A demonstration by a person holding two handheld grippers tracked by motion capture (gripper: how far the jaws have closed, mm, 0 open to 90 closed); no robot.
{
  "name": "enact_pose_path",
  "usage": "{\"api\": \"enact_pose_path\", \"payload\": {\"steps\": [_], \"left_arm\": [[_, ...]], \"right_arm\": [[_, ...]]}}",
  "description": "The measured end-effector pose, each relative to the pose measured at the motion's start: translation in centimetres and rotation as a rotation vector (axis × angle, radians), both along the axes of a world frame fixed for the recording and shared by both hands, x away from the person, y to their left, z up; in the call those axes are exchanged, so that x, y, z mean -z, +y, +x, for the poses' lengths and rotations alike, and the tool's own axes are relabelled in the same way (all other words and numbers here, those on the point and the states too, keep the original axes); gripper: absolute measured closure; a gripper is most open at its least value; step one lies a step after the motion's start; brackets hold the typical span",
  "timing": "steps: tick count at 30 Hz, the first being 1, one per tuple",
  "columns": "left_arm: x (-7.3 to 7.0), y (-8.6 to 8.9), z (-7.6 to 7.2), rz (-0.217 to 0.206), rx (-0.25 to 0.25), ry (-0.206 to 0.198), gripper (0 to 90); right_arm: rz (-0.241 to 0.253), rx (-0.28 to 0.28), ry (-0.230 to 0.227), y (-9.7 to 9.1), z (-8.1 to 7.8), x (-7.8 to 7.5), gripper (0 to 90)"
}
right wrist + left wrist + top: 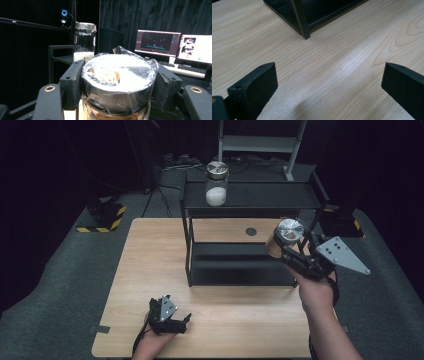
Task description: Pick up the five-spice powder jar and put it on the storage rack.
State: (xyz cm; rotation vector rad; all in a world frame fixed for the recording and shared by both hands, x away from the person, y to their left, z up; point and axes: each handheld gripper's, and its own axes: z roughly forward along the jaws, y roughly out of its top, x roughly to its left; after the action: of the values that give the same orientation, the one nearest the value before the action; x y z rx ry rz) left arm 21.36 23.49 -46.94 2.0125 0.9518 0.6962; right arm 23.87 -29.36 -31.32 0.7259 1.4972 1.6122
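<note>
Left gripper [172, 317] rests near the desk's [150, 270] front edge, jaws apart, nothing between. Right gripper [285, 251] clamps a film-wrapped jar [283, 236] above the black shelf rack [250, 200].

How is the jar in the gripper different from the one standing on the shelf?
The held jar holds brown stuff and is lifted, tilted, by the right gripper; the shelf jar holds white stuff and stands upright on the black rack. The held jar's lid is wrapped in plastic film. Both are clear jars.
</note>
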Motion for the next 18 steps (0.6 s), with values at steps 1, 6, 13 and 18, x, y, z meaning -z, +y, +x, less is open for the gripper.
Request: {"api": "enact_pose_path", "payload": {"steps": [1, 6, 13, 18], "left_arm": [[0.0, 0.0, 0.0, -0.001, 0.000, 0.000, 0.9], [0.0, 0.0, 0.0, 0.001, 0.001, -0.001, 0.9], [0.0, 0.1, 0.0, -0.003, 0.002, 0.000, 0.9], [0.0, 0.1, 0.0, -0.004, 0.003, 0.001, 0.9]], "right_arm": [[0.000, 0.001, -0.002, 0.0, 0.0, -0.1, 33.9], [0.005, 0.004, -0.008, 0.2, 0.3, -1.1, 33.9], [0.010, 0.017, -0.020, 0.5, 0.6, -2.1, 33.9], [0.011, 0.025, -0.029, 0.8, 1.0, -2.9, 33.9]]}}
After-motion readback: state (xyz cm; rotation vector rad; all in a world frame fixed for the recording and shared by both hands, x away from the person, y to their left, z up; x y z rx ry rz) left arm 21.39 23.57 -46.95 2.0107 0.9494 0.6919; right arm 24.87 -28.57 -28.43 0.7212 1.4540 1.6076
